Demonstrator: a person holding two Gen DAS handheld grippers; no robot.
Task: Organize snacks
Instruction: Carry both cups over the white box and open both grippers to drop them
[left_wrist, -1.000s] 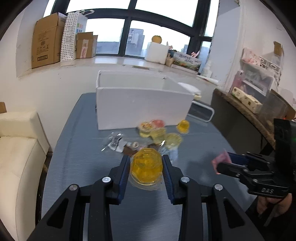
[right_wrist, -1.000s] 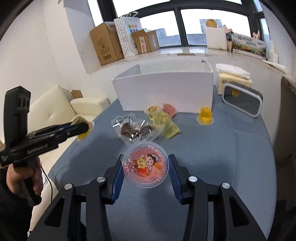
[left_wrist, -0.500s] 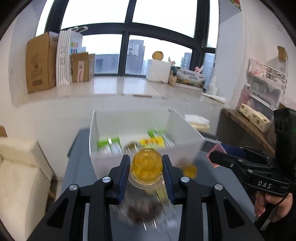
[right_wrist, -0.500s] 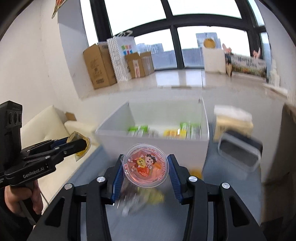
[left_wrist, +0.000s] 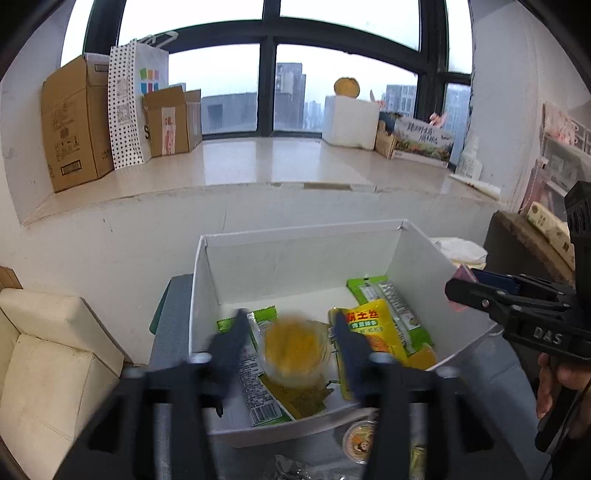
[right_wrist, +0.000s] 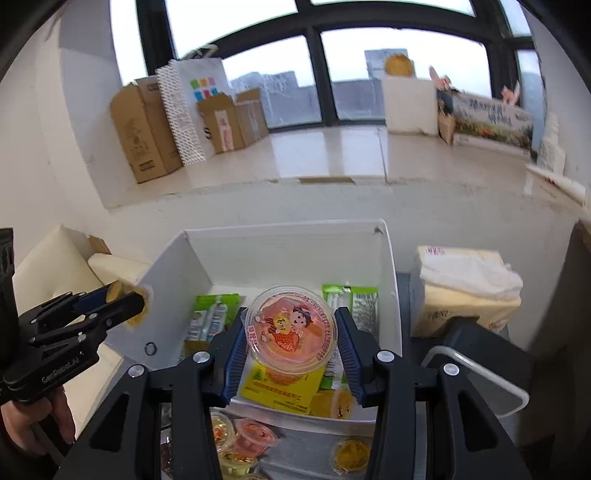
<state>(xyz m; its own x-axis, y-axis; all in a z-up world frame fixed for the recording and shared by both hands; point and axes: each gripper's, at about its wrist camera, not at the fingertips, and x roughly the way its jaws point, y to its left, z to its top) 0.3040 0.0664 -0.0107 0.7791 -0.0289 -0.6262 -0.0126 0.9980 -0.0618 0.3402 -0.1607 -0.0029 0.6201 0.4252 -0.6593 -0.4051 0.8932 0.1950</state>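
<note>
Both cups have gone from low over the bench to right above the box (left_wrist: 207, 288) within a second. The left hand-held gripper (left_wrist: 291, 350) (blurry) looks to be spreading off its yellow cup (left_wrist: 293, 350); the right hand-held gripper (right_wrist: 291, 341) clamps the pink cup (right_wrist: 291, 328). Walls are close, so drop straight down.

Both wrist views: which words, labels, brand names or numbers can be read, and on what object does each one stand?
"DAS": side of the right gripper, seen from the left wrist.
"GenRobot.AI": side of the left gripper, seen from the right wrist.
Yellow packet in the white box: large red characters, blurred.
Pink jelly cup lid: ring of print too small.
Cardboard boxes: print too small.
</note>
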